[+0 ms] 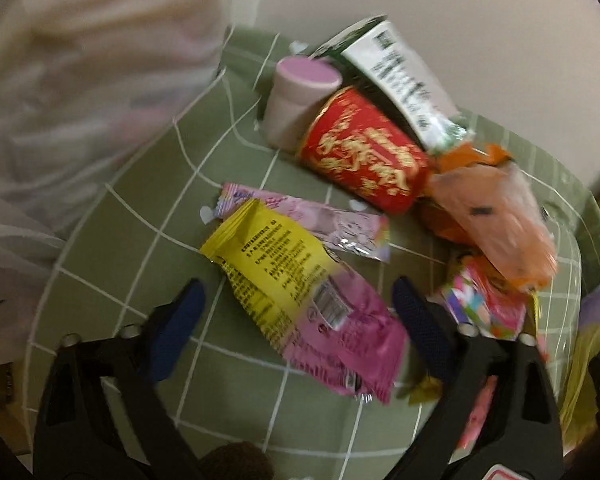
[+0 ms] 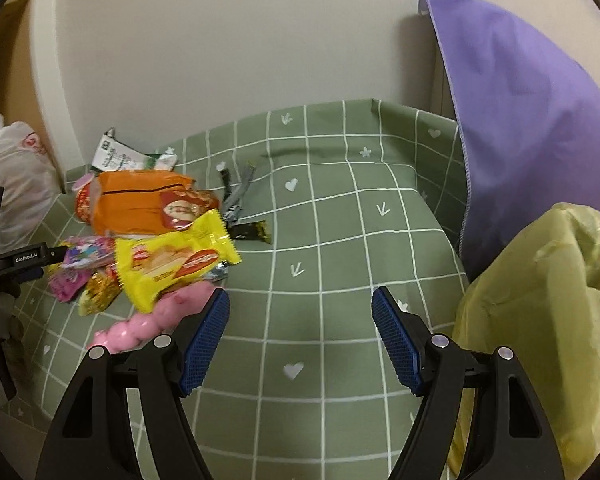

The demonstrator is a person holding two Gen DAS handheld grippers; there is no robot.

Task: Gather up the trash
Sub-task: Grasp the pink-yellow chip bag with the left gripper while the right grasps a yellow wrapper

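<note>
While the trash lies heaped at the wall-side end of the green checked tablecloth [image 2: 332, 208], the left gripper [image 1: 296, 304] hangs right over it, jaws spread wide and gripping nothing, a yellow-and-pink wrapper [image 1: 300, 296] lying between the blue pads without either pad pressing on it. Its long axis runs slantwise across the gap, from upper left to lower right in the left wrist view, so the jaws would likely close across its narrow width. Beyond it lie a red paper cup [image 1: 364, 152] on its side and an orange bag [image 1: 496, 216]. The right gripper [image 2: 300, 332] is open and empty over bare cloth, the pile off to its left, a yellow-green bag [image 2: 540, 320] to its right; the left hand is plainly nearer
</note>
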